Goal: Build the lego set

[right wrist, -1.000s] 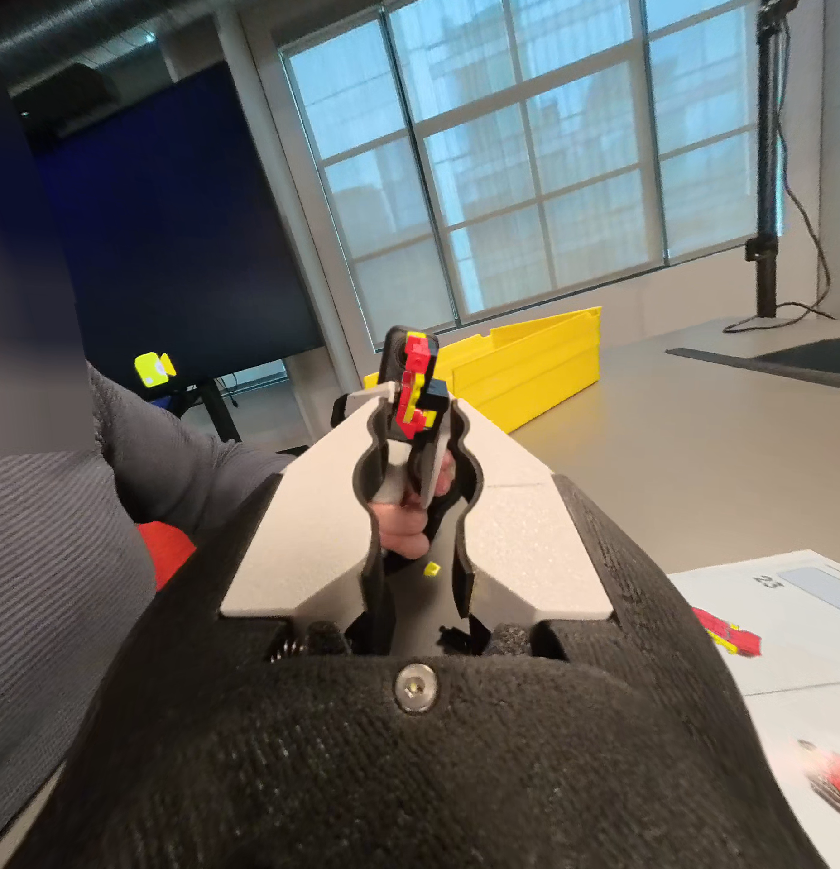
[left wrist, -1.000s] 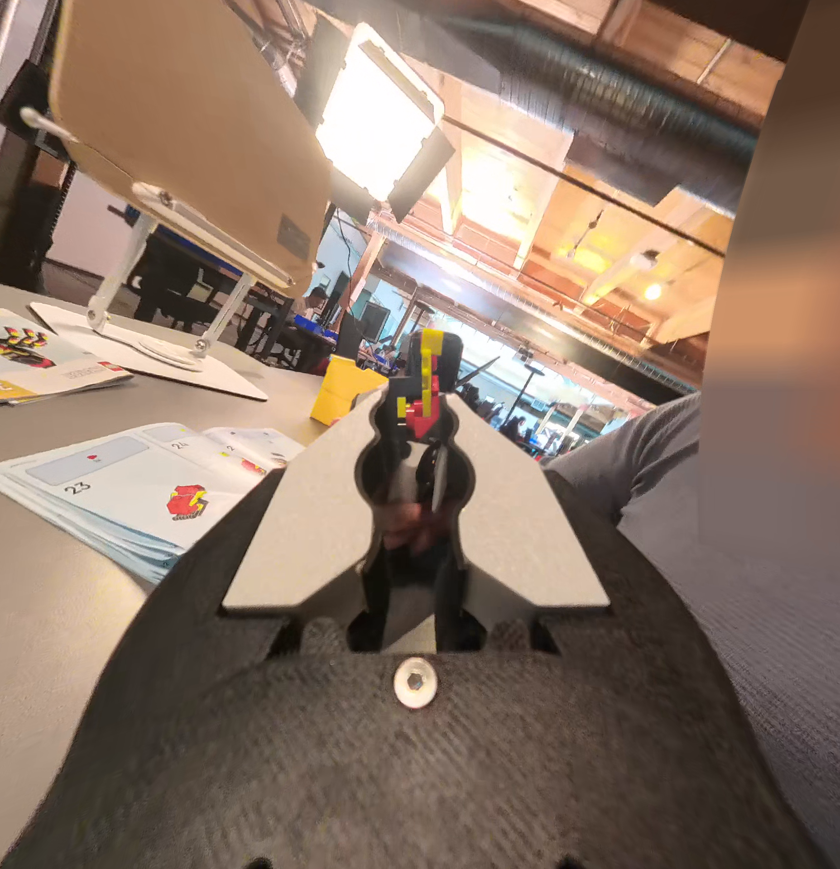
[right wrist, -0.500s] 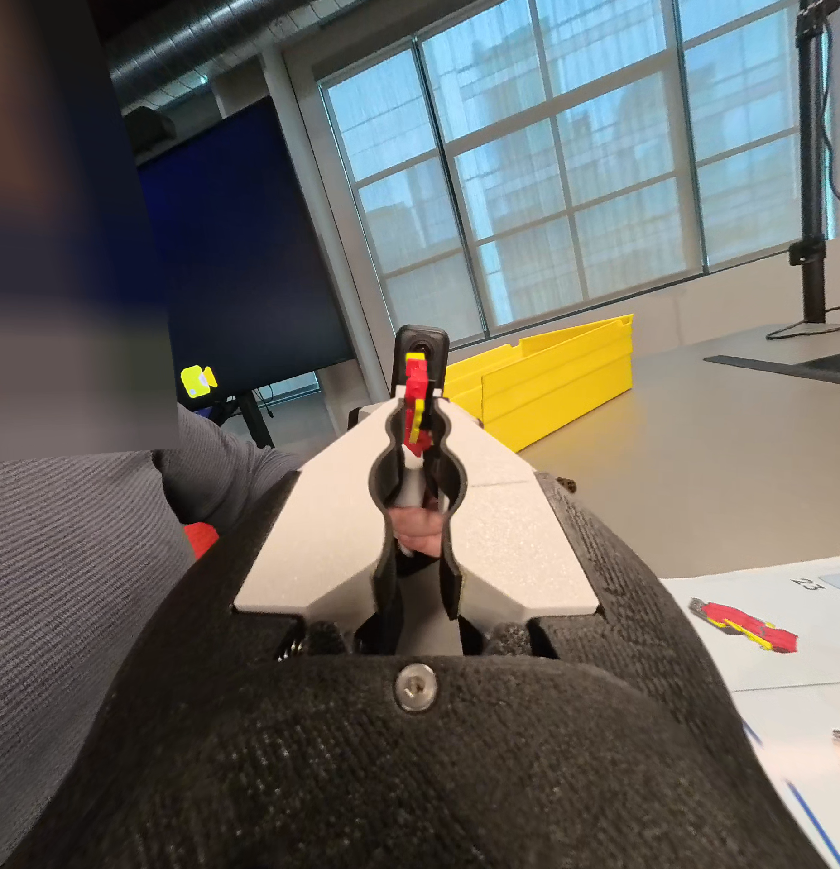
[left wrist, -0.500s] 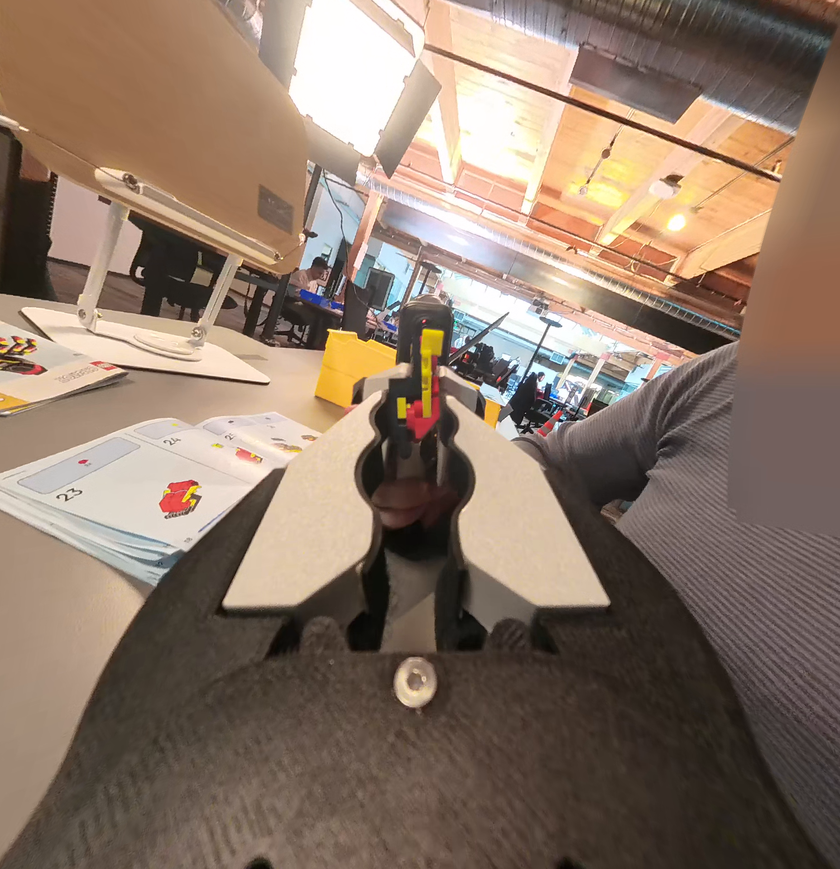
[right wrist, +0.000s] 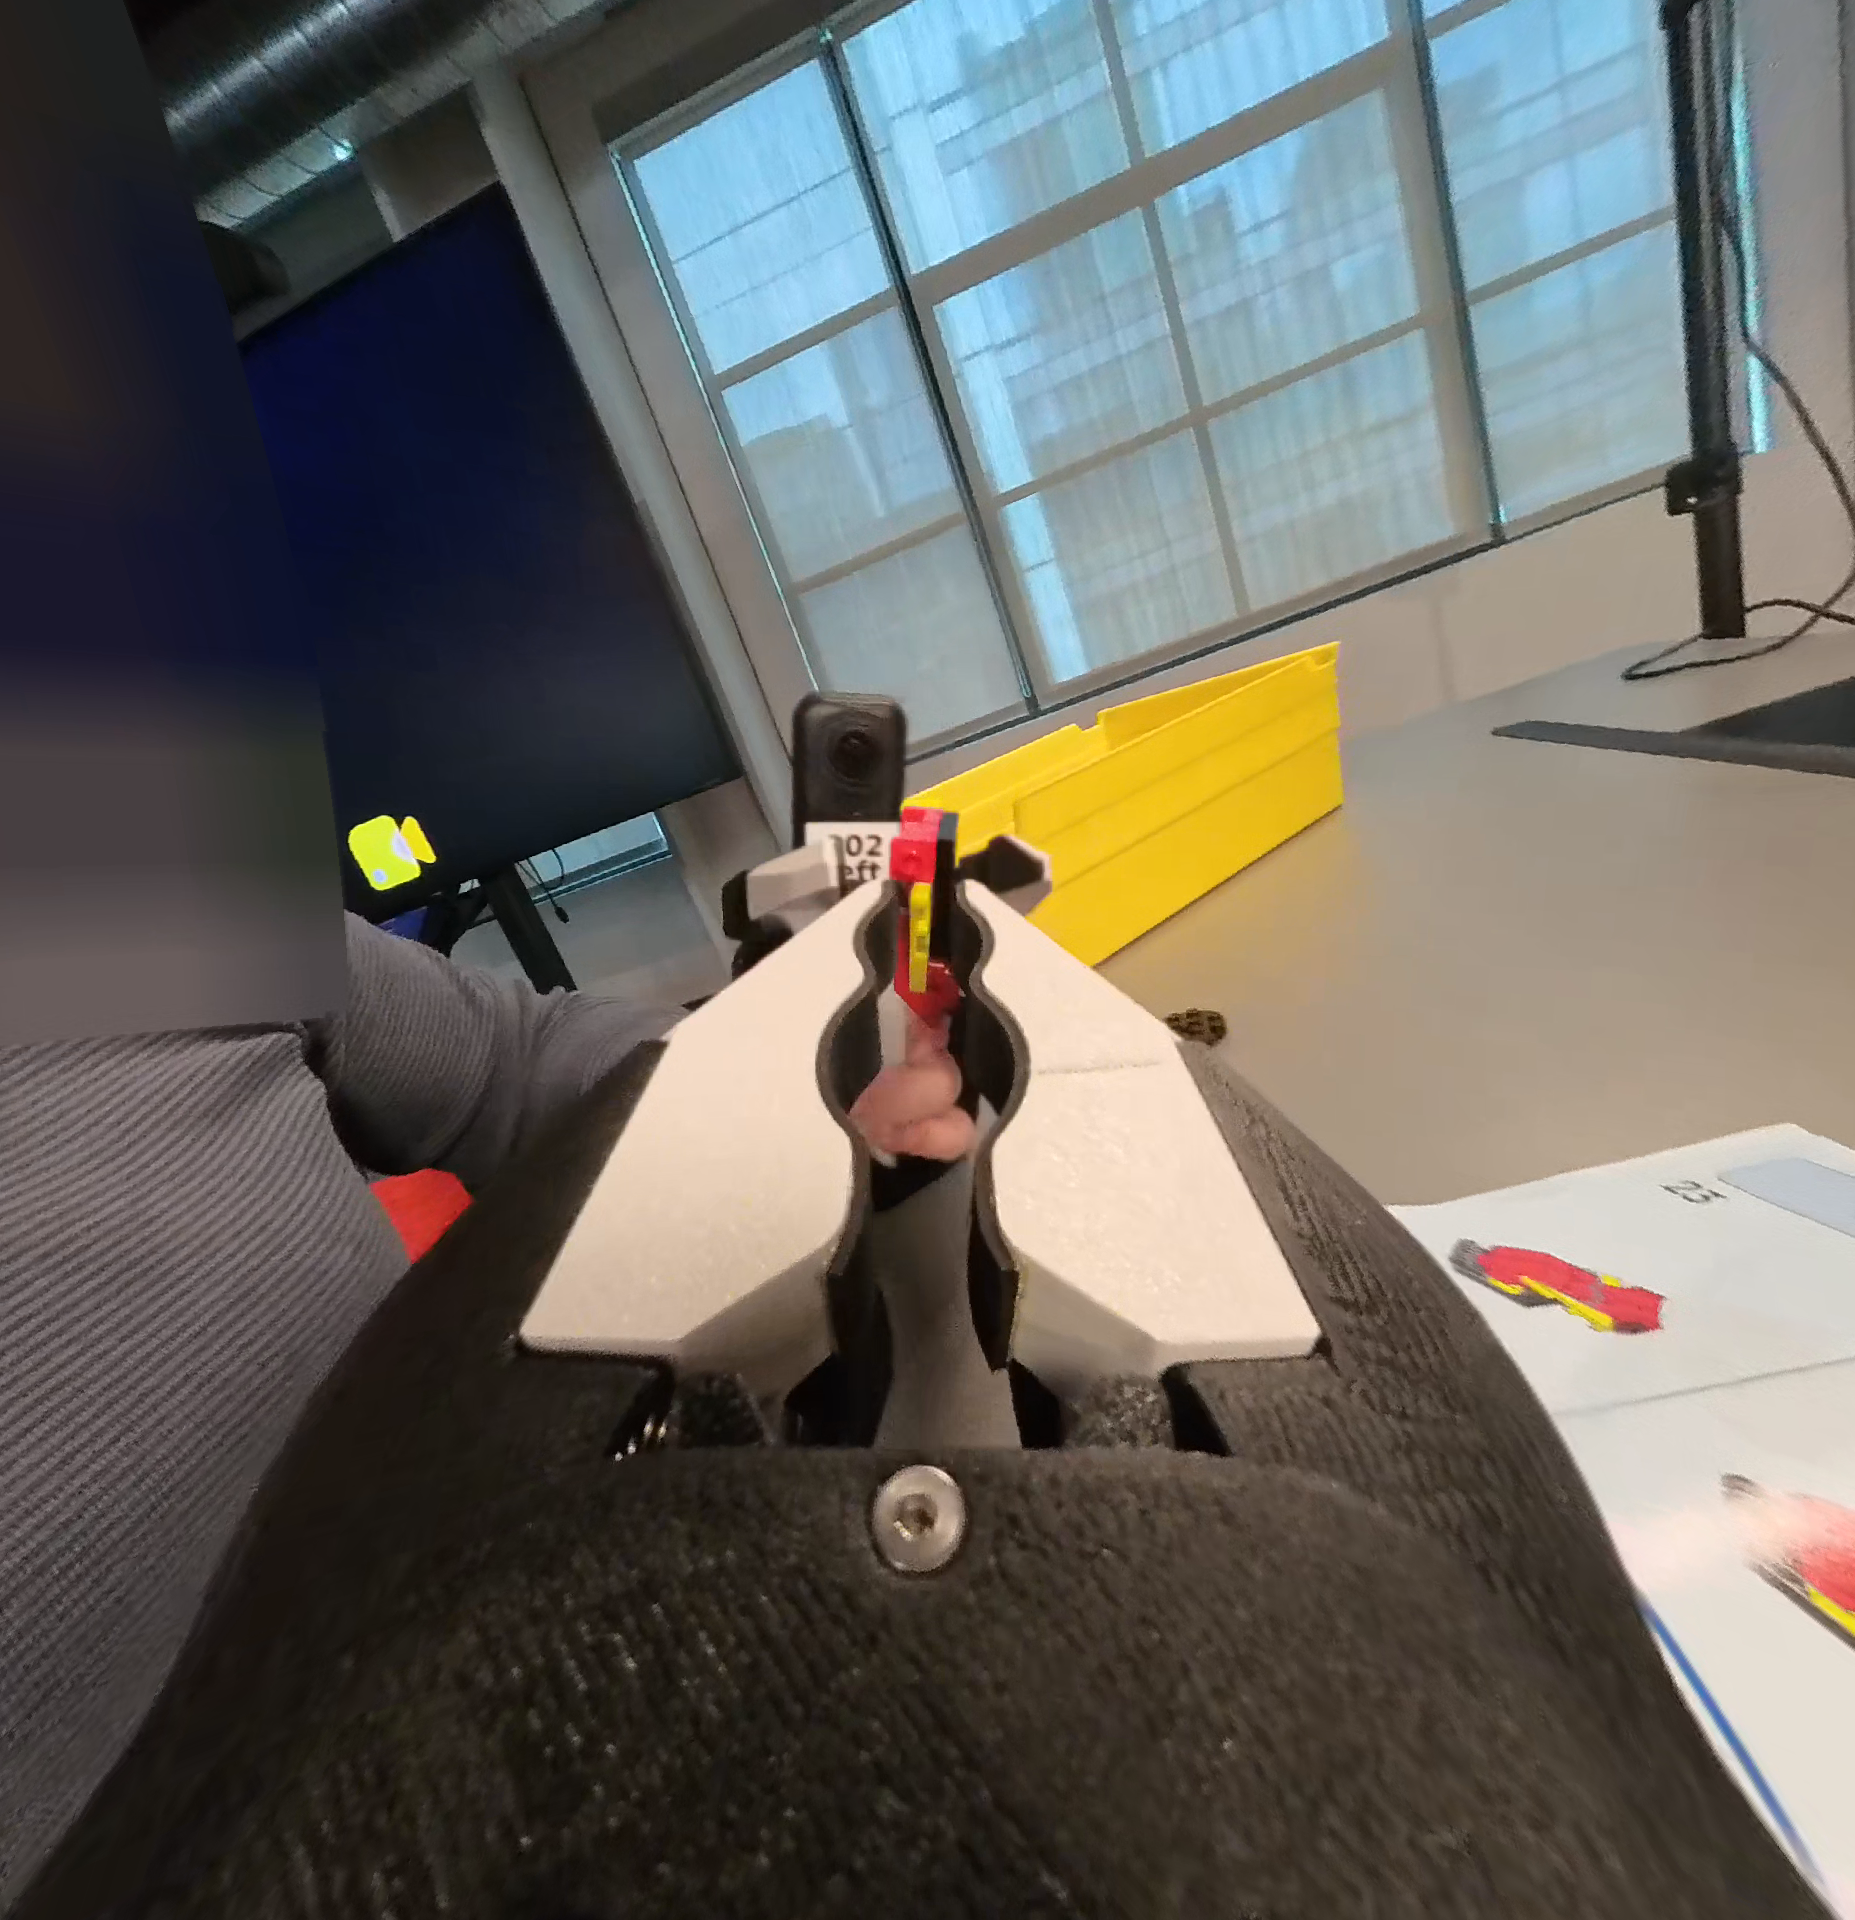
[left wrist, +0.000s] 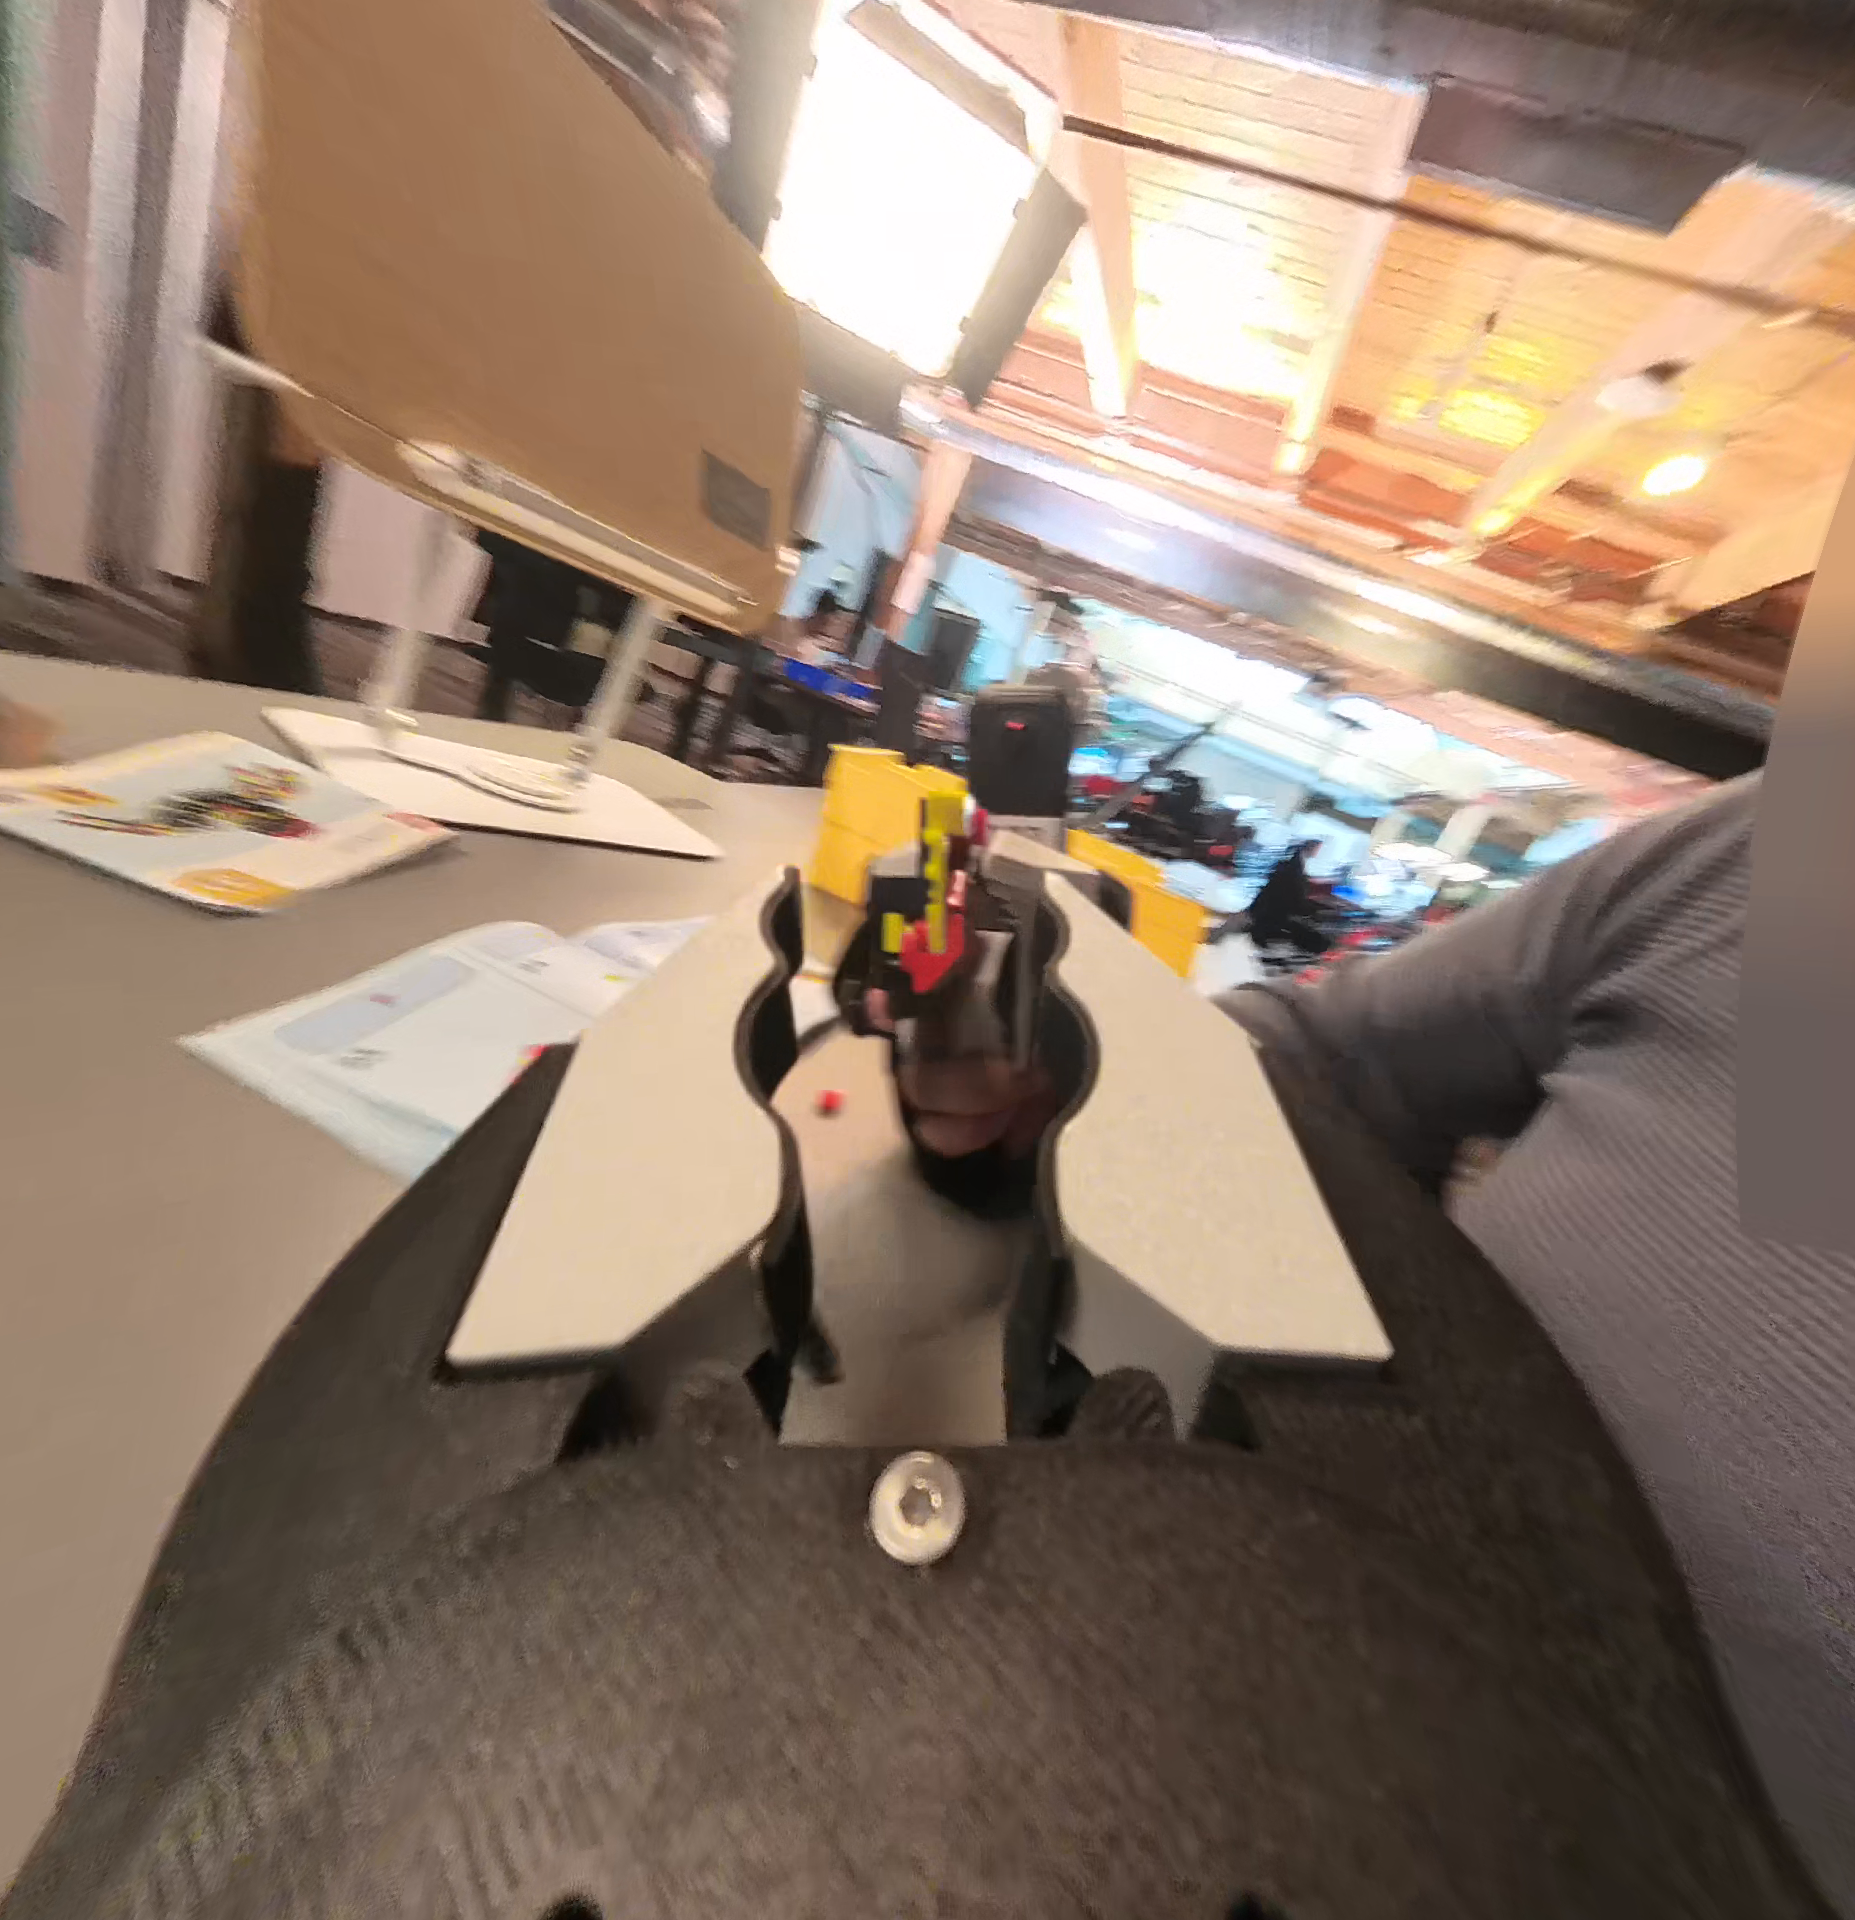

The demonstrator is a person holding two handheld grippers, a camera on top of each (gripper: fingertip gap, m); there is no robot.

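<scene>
A small red, yellow and black lego assembly [right wrist: 923, 904] is clamped between the pads of my right gripper [right wrist: 923, 914] and held in the air. In the left wrist view the same assembly [left wrist: 923, 914] stands between the spread fingers of my left gripper [left wrist: 918, 914]; neither pad touches it, so the left gripper is open. The right gripper faces it from beyond, its finger [left wrist: 1006, 935] against the assembly. In the right wrist view the left gripper's fingers [right wrist: 788, 883] show spread on both sides of the assembly.
An open instruction booklet [left wrist: 414, 1029] lies on the grey table [left wrist: 123, 1143], also in the right wrist view [right wrist: 1681, 1278]. A yellow bin [right wrist: 1162, 810] stands behind. A second booklet [left wrist: 196, 821], a board on a white stand [left wrist: 507, 769], a loose red piece [left wrist: 826, 1103] and a dark piece [right wrist: 1198, 1025] lie about.
My right gripper closed on the assembly that the left gripper held. The left gripper has now opened wide and let go of it. The left wrist view swung and is blurred.
</scene>
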